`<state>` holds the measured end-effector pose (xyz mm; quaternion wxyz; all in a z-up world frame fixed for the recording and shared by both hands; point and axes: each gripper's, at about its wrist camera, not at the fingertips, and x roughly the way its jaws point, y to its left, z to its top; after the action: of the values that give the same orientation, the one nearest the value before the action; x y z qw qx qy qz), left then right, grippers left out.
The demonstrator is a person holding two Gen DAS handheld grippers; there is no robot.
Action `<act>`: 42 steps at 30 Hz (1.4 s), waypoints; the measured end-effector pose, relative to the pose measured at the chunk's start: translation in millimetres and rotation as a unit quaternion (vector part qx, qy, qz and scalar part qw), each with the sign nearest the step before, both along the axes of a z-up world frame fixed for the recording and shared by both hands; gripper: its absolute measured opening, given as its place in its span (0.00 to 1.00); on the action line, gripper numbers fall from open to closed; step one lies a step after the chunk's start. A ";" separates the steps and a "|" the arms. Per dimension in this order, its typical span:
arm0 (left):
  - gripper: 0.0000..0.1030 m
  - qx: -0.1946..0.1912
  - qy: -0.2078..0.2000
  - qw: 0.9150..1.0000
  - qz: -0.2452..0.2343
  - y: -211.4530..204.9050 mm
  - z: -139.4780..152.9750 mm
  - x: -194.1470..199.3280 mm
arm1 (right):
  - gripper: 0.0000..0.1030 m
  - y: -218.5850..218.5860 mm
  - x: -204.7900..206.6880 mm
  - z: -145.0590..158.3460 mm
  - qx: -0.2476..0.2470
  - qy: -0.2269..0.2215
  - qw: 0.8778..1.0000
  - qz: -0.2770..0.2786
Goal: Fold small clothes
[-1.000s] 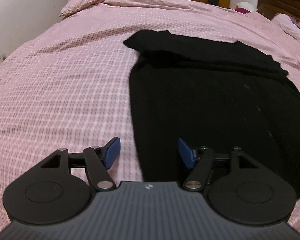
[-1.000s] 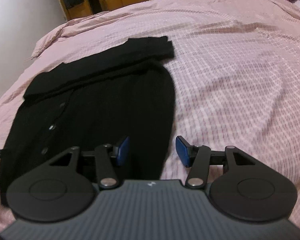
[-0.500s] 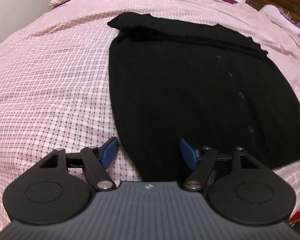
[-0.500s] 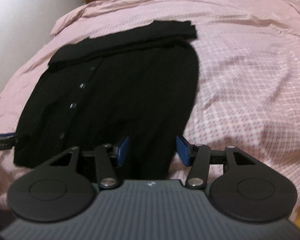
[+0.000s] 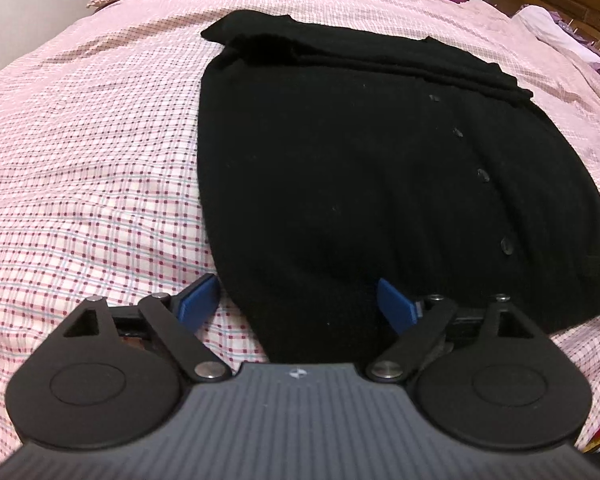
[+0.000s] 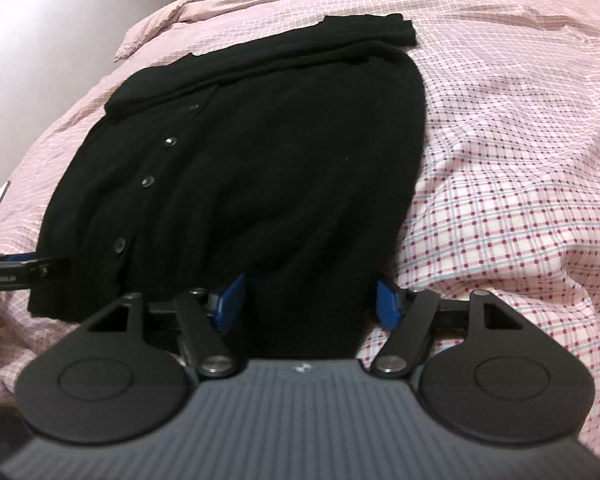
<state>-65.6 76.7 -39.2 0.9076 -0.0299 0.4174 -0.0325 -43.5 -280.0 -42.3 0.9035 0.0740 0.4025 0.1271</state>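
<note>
Tools [image 5: 296, 300] widening, over black cardigan [image 5: 360, 168]

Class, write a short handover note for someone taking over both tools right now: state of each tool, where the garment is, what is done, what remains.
Left tool: open, jaws have just been opening, astride the near left edge of the black cardigan; pads not pressing it.
Right tool: open, jaws likewise just opening, over the near right hem of the same cardigan; nothing gripped.
Cardigan: lying flat on the pink checked bedspread, buttons up, sleeves folded across the far end.
Done: sleeves folded in.
Left: grip both near corners, fold the hem toward the far end, smooth it.
</note>
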 end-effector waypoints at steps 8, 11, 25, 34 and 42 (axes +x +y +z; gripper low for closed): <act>0.74 -0.015 -0.007 1.000 -0.026 -9.0 0.0 -6.7 | 0.55 -0.6 -3.6 0.2 0.001 0.001 1.000 0.007; 0.56 -0.025 -0.010 0.999 -0.019 -5.7 0.9 -6.8 | 0.37 -2.3 -3.9 0.0 0.005 0.003 1.000 0.004; 0.27 -0.121 -0.001 0.993 -0.003 14.1 11.1 -8.6 | 0.10 -14.4 -9.0 27.5 0.082 -0.049 0.995 0.004; 0.30 -0.133 0.003 0.991 0.009 16.5 1.6 -11.3 | 0.10 -12.4 -10.2 30.9 0.086 -0.059 0.995 0.009; 0.43 -0.143 -0.002 0.990 -0.007 11.2 1.8 -12.6 | 0.10 -11.9 -13.3 35.2 0.092 -0.071 0.993 0.011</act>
<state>-78.2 87.9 -37.4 0.8949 -0.1559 0.4065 -0.0983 -56.7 -291.9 -7.1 0.9179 0.1433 0.3242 0.1782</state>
